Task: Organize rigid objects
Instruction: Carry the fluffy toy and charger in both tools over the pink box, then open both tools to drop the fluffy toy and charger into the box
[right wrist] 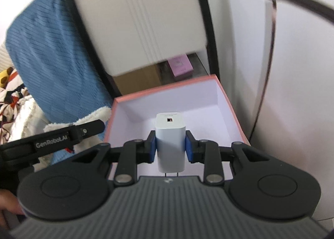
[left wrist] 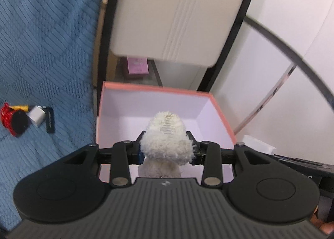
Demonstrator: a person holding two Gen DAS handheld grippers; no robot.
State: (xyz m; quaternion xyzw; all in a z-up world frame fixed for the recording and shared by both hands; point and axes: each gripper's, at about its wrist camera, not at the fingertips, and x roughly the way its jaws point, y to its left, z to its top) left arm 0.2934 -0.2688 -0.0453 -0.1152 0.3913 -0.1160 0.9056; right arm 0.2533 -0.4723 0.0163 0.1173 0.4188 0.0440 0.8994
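Two tools, fluffy clip [left wrist: 166, 140], charger [right wrist: 170, 140], box [right wrist: 229, 97]

The fluffy white object [left wrist: 166, 140] hides the left gripper [left wrist: 167, 151] pads and much of the pink box [left wrist: 154, 88] floor. The pink carton [right wrist: 180, 65] print beyond is blurred beyond reading. The white charger [right wrist: 170, 143] prongs vanish behind the right gripper [right wrist: 170, 148] body.
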